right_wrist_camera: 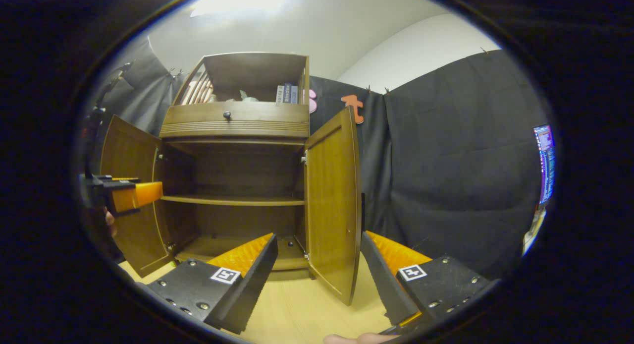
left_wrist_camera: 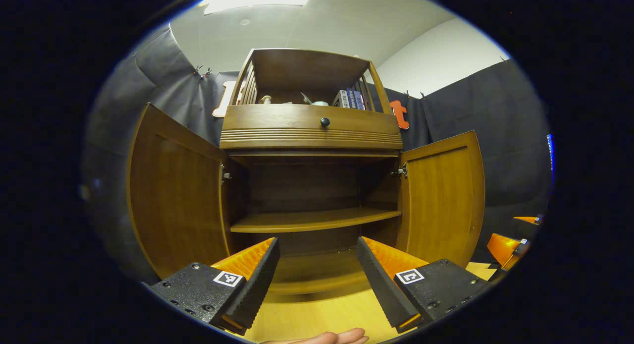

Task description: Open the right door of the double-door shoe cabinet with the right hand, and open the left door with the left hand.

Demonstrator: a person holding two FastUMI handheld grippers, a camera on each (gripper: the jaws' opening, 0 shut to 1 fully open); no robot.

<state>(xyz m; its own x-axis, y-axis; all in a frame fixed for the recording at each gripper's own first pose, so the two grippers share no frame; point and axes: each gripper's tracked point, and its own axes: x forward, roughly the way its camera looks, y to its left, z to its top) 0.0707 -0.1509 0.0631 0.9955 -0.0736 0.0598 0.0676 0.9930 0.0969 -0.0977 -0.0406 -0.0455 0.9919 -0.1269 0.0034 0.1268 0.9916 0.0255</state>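
We record first the double-door shoe cabinet [left_wrist_camera: 311, 136], brown wood, standing on a pale wooden floor [left_wrist_camera: 322, 316] against the black cloth wall [right_wrist_camera: 446, 160]. Both doors stand open: the left door [left_wrist_camera: 176, 195] swung out to the left, the right door [left_wrist_camera: 441, 198] swung out to the right, its near edge seen end-on in the right gripper view [right_wrist_camera: 333, 200]. Inside we note one shelf [left_wrist_camera: 317, 219] across the middle and a bottom board below it, both bare. Above the doors sits a drawer [left_wrist_camera: 309, 120] with a dark round knob [left_wrist_camera: 325, 121]; over it, an open railed compartment holding a few books [left_wrist_camera: 349, 99] and small pale objects we cannot identify. A monitor [right_wrist_camera: 544, 160] glows at the far right edge. The left gripper [left_wrist_camera: 317, 279] hangs in front of the cabinet's opening, fingers spread wide, holding nothing. The right gripper [right_wrist_camera: 319, 279] sits just near the right door's lower edge, fingers likewise apart and not touching the door. In the right gripper view the left gripper appears again at the left edge, before the left door.
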